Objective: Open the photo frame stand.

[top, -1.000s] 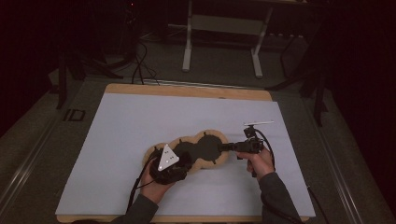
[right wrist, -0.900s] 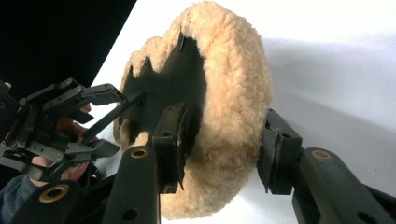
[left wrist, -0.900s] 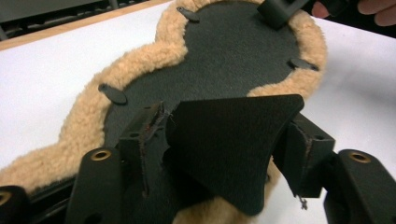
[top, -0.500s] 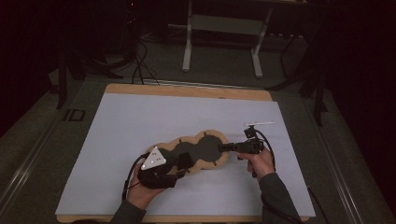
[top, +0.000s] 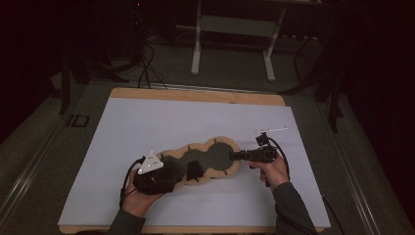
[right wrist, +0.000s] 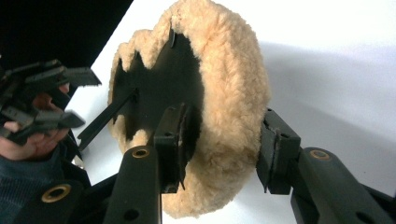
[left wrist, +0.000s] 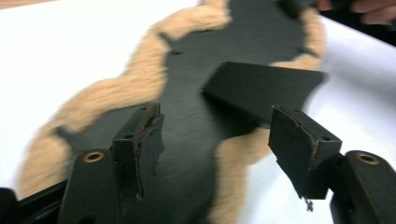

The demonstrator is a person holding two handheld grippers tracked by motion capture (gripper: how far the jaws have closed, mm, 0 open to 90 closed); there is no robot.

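A long fleece-edged black pad (top: 205, 159) lies on the white sheet (top: 147, 122) over the counter (top: 195, 95), nearer the front edge, running from front-left toward the right. The left gripper (top: 169, 177) sits at the pad's left end with its jaws spread, the dark surface and a raised black flap (left wrist: 261, 86) between and beyond them, touching nothing clearly. The right gripper (right wrist: 219, 149) has its jaws around the pad's right end, the woolly rim (right wrist: 233, 93) between them, not pressed tight.
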